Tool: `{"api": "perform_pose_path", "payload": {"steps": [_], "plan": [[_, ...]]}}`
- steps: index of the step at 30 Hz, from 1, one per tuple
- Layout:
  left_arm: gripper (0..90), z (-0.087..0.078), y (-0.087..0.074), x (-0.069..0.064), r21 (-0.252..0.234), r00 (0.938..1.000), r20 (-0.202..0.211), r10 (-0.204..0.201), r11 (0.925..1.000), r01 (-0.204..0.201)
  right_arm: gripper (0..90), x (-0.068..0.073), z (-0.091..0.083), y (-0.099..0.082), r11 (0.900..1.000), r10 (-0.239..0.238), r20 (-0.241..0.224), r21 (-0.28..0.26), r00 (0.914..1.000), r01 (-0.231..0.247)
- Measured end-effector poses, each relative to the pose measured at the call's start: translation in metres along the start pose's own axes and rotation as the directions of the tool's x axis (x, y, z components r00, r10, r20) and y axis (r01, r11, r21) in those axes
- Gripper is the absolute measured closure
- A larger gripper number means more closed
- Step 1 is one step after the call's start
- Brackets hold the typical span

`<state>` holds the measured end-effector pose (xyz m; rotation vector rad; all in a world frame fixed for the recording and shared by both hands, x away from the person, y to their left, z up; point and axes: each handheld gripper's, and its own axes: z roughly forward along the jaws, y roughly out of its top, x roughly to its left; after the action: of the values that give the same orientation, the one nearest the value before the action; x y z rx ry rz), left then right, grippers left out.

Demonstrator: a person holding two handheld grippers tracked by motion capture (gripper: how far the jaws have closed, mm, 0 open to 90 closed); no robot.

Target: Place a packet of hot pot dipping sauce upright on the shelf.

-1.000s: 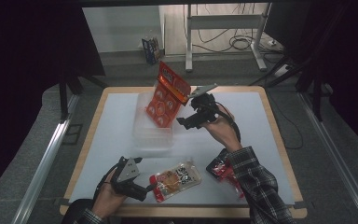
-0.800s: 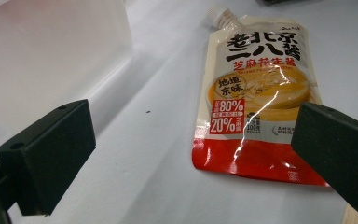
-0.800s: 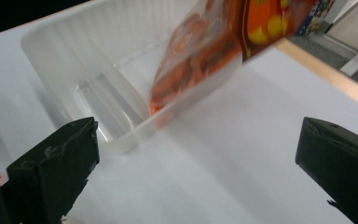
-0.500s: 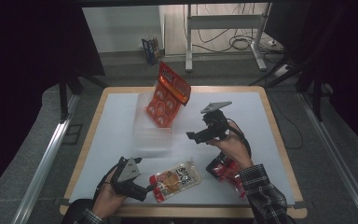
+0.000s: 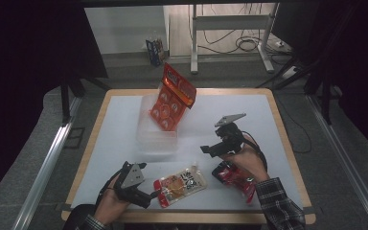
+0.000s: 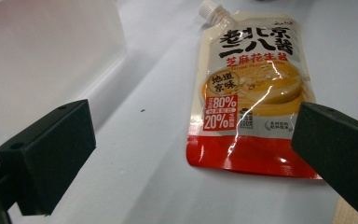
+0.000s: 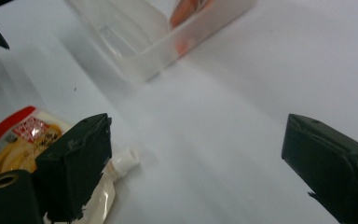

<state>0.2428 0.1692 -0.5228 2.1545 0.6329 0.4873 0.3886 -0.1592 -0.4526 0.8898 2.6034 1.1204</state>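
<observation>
Nearest the person, the left gripper [image 5: 151,196] rests low on the white worktop [image 5: 278,120], its jaws released and spread at the red bottom edge of the sauce pouch [image 5: 179,184]. In the left gripper view the pouch [image 6: 251,93] lies flat between and beyond the two jaws, untouched by either, with its white spout [image 6: 213,10] pointing away.

To the right, a red packet [image 5: 234,176] lies on the worktop just under the right hand. Above it, the right gripper [image 5: 206,148] points towards the worktop's middle; its jaws are wide apart and have just been closing a little, with nothing between them. In the right gripper view the pouch's spout [image 7: 125,161] sits beside the left jaw, outside the gap.

Farther off stands the clear plastic bin [image 5: 157,136], with an orange card pack [image 5: 172,98] leaning upright in it.

The step in hand appears to be the approach to the sauce pouch, with the orange pack already binned. The next move calls for one gripper to slide a jaw under a thin, flat pouch edge or close on the spout, then lift it across to the bin without toppling the leaning pack.
</observation>
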Motion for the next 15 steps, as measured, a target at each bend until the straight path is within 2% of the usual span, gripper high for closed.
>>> {"api": "perform_pose_path", "payload": {"steps": [3,6,9,11,13,15], "plan": [[0.0,0.0,0.0,-0.001,-0.001,0.9999,-0.001,0.011,0.9999,-0.011,17.1,0.0,-0.001,-0.008,0.9997,0.018,0.003,0.019,0.9998,-0.018],[0.0,0.0,0.0,-0.001,-0.001,0.9999,-0.002,0.014,0.9999,-0.014,30.1,0.004,-0.004,-0.016,0.9993,-0.029,0.044,0.026,0.9986,0.028],[0.0,-0.001,0.0,-0.001,-0.001,0.9999,-0.004,0.015,0.9999,-0.015,45.0,0.009,-0.009,-0.021,0.998,-0.057,0.053,0.028,0.9969,0.056],[0.0,-0.001,0.0,-0.001,-0.001,0.9999,-0.005,0.017,0.9999,-0.017,51.2,0.012,-0.011,-0.023,0.9969,-0.073,0.042,0.03,0.9964,0.072],[0.0,-0.001,0.0,-0.002,-0.001,0.9998,-0.005,0.018,0.9998,-0.018,56.1,0.015,-0.016,-0.027,0.9948,-0.099,0.051,0.026,0.9938,0.098],[0.0,-0.001,0.0,-0.002,-0.005,0.9999,-0.005,0.015,0.9999,-0.015,59.0,0.016,-0.02,-0.031,0.9959,-0.089,0.049,0.02,0.9948,0.089]]}}
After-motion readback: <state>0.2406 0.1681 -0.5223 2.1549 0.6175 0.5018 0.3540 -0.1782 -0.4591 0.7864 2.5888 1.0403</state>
